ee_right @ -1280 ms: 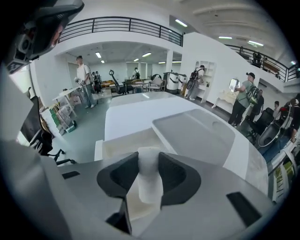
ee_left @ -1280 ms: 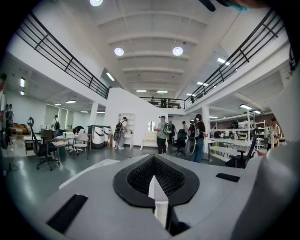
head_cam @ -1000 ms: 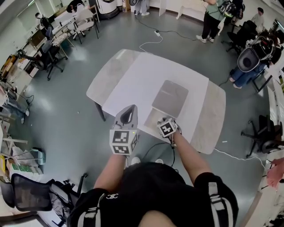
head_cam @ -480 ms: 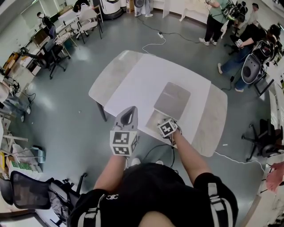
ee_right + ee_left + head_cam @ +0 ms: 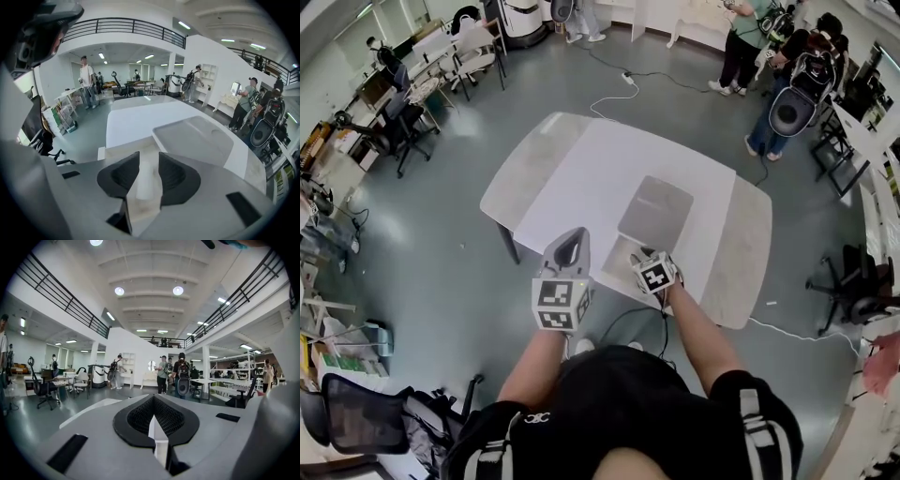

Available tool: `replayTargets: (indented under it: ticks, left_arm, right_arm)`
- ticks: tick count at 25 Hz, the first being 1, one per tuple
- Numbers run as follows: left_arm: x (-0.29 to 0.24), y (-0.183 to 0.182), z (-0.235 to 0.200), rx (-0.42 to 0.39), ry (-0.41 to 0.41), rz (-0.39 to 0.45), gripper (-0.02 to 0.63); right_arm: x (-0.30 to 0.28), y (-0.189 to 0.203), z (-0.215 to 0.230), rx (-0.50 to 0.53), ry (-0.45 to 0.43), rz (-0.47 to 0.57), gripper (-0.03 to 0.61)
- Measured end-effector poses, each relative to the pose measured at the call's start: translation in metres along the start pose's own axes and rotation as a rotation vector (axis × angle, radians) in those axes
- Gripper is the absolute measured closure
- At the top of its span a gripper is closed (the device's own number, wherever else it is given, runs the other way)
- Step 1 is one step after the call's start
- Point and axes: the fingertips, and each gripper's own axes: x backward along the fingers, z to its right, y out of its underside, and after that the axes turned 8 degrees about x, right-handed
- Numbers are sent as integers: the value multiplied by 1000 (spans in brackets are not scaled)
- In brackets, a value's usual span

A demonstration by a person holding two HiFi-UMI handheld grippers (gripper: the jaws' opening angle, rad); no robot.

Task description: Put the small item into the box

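— Right under me, low in the head view, my right gripper (image 5: pixel 645 255) points down over the open box (image 5: pixel 622 255). Its jaws are closing. The small white item (image 5: pixel 143 180) sits between the pads, blurred, with a thin gap on one side, so it isn't pinched. Behind it I see the box's beige inside.

— And your other one?

— My left gripper (image 5: pixel 570 240) is just left of it, at the table's near edge. Its jaws are together on nothing, and it looks out level across the room.

— What lies past the box?

— Toward mid-frame the grey lid (image 5: pixel 656 211) lies flat on the white table top (image 5: pixel 581 178). Whether it touches the box or only lies beside it, I can't tell.

— And the room?

— Grey floor (image 5: pixel 441 244) all round the table. A white cable (image 5: pixel 609 94) trails across the upper middle. Office chairs (image 5: pixel 412 122) and desks fill the upper left, and people (image 5: pixel 741 47) stand at the upper right. My left gripper view shows black balcony railings (image 5: pixel 61 291) and round ceiling lights (image 5: pixel 178 290) high up.
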Motion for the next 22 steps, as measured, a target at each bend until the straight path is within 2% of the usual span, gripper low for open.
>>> replayTargets:
  ticks: [5, 7, 22]
  left_arm:
    - [-4, -1, 9, -3, 27, 2, 601]
    - [-6, 0, 13, -4, 37, 2, 601]
    - [-26, 3, 53, -21, 138, -11, 601]
  right_arm:
    - [37, -32, 20, -9, 117, 136, 542]
    - [50, -41, 26, -23, 146, 180, 556]
    - [202, -103, 69, -149, 427, 622, 566]
